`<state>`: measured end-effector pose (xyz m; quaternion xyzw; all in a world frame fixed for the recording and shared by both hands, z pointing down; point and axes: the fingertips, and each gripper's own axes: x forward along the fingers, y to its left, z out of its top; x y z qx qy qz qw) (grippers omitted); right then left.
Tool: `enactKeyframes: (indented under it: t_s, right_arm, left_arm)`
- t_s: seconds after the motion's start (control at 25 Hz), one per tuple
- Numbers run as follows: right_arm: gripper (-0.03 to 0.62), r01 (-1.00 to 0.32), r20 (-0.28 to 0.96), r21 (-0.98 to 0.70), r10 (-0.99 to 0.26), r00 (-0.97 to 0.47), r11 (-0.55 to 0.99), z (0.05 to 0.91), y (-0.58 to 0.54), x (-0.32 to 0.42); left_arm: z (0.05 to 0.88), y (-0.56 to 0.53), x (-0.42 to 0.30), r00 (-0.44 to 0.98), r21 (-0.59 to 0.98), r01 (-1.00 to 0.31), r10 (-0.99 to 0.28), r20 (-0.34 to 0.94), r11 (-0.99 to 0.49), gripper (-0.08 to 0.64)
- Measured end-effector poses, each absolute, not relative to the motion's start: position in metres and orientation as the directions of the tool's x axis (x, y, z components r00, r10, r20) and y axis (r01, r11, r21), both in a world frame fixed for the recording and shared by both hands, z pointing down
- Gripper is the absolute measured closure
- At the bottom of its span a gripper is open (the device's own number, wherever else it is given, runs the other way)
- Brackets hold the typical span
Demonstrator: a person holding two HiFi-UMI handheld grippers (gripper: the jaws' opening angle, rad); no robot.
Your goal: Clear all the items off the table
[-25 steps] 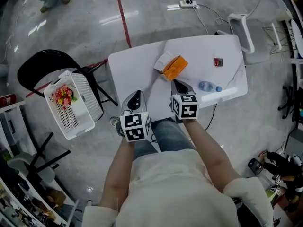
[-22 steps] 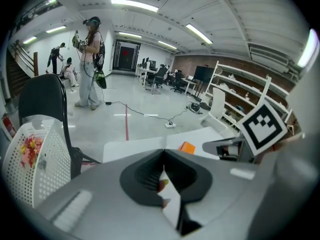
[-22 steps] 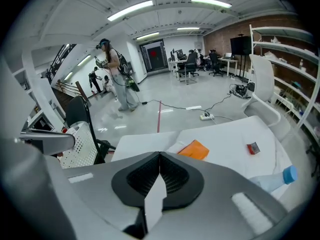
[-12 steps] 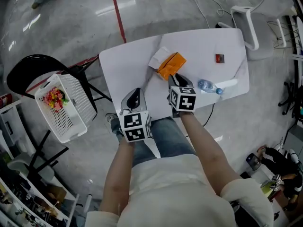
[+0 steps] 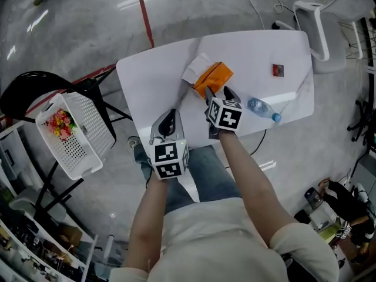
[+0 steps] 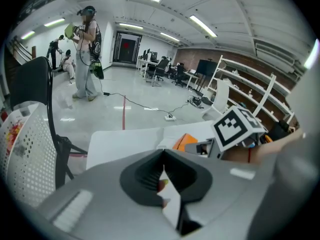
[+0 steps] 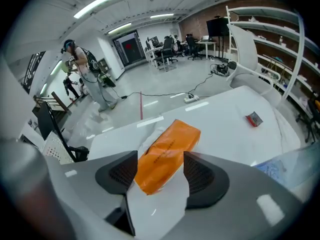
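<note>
An orange packet (image 5: 213, 78) lies near the middle of the white table (image 5: 147, 81), partly on a white packet (image 5: 197, 69). My right gripper (image 5: 216, 94) reaches it from the near side. In the right gripper view its jaws (image 7: 160, 170) are opening, with the orange packet's (image 7: 165, 154) near end between them and the pads not pressing on it. A clear water bottle (image 5: 262, 108) lies to the right and a small red item (image 5: 278, 70) sits farther back. My left gripper (image 5: 166, 125) hovers over the table's near edge, shut (image 6: 163, 156) on nothing.
A white perforated basket (image 5: 73, 134) holding a colourful item (image 5: 60, 122) rests on a black chair (image 5: 29, 93) left of the table. A white chair (image 5: 320, 22) stands at the back right. People stand far off on the grey floor, and cables run behind the table.
My right gripper has moved forward to the orange packet and its jaws have come apart around the packet's near end. The left gripper has hardly moved.
</note>
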<state>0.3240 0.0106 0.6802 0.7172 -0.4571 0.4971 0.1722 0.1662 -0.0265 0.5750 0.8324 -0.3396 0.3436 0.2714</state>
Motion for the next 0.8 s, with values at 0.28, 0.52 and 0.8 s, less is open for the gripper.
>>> enactKeyframes:
  t_s: [0.28,0.52,0.8]
  right_arm:
    - [0.216,-0.760,0.879,-0.245,-0.468,0.087,-0.601,0.709,0.004,0.332]
    - [0.132,-0.694,0.888,-0.262,-0.450,0.098,-0.670,0.728,-0.004,0.337]
    - [0.120,-0.667,0.901,-0.245,-0.420,0.113,-0.704,0.747,-0.007,0.341]
  left_arm:
    - [0.593,-0.025,0.166,0.511,0.211,-0.761,-0.367,0.777,-0.613,0.551]
    - [0.603,-0.027,0.167,0.503,0.217,-0.771,-0.363,0.785,-0.599,0.551]
    - [0.616,-0.021,0.170,0.499,0.223,-0.768,-0.343,0.796,-0.600,0.551]
